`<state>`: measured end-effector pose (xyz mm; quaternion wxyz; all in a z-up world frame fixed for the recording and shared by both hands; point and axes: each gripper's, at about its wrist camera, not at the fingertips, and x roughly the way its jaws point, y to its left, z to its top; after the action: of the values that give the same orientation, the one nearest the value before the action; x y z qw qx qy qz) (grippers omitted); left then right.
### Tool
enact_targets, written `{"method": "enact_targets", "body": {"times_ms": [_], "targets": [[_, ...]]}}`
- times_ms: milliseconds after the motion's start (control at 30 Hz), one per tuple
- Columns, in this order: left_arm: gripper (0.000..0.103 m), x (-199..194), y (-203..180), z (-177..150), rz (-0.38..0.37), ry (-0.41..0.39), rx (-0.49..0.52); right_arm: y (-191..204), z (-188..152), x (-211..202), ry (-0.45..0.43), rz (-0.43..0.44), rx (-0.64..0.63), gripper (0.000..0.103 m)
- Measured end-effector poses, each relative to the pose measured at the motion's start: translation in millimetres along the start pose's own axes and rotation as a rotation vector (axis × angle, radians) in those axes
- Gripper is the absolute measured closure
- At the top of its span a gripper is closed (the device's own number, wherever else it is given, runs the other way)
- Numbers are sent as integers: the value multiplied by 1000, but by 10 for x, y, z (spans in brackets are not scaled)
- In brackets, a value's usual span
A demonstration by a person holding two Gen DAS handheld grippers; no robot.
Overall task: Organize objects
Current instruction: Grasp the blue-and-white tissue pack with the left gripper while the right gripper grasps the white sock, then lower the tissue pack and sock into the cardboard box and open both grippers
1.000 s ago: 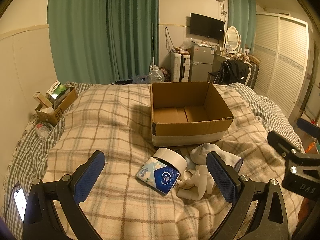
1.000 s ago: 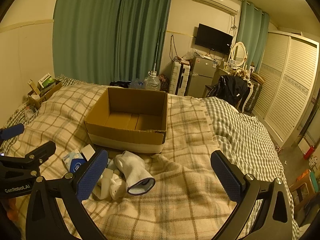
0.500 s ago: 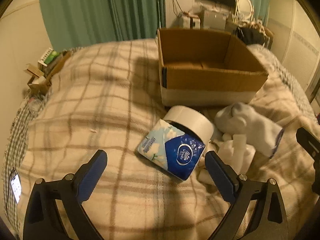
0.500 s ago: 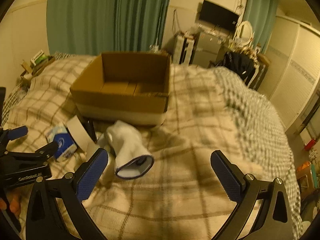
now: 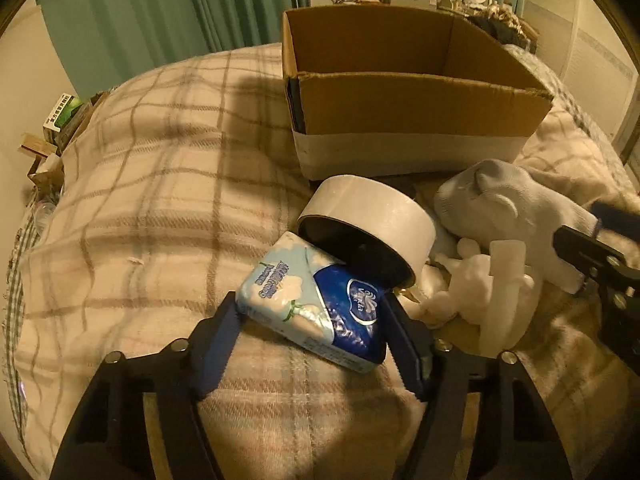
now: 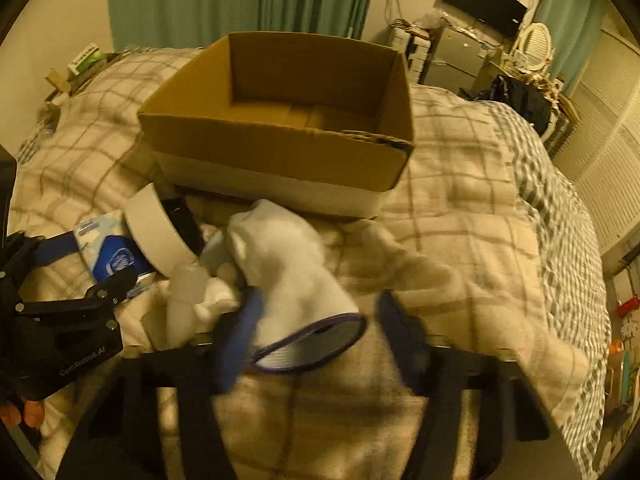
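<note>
My left gripper (image 5: 310, 312) closes around the tissue pack (image 5: 316, 306), lying crosswise on the bed before the cardboard box (image 5: 400, 92). My right gripper (image 6: 316, 332), half-open, straddles the sock (image 6: 296, 268), holding nothing.
</note>
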<state>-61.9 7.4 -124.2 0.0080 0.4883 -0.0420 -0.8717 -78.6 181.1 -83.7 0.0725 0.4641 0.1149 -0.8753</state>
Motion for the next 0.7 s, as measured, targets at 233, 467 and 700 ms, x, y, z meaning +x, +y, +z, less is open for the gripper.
{"method": "enact_targets", "body": {"times_ms": [233,467,700], "targets": [[36,-330,112,-107,-60,-40,-68,18,-50,-270,-74,-10,-10,96],[37,-774,133,-86,-89,-122,-83,-36,35,-776,-176,-29,-21,98],[37,-1171,160,316,-134,-213,-65,-58,337,-1309,-283,-37,-75,98]]}}
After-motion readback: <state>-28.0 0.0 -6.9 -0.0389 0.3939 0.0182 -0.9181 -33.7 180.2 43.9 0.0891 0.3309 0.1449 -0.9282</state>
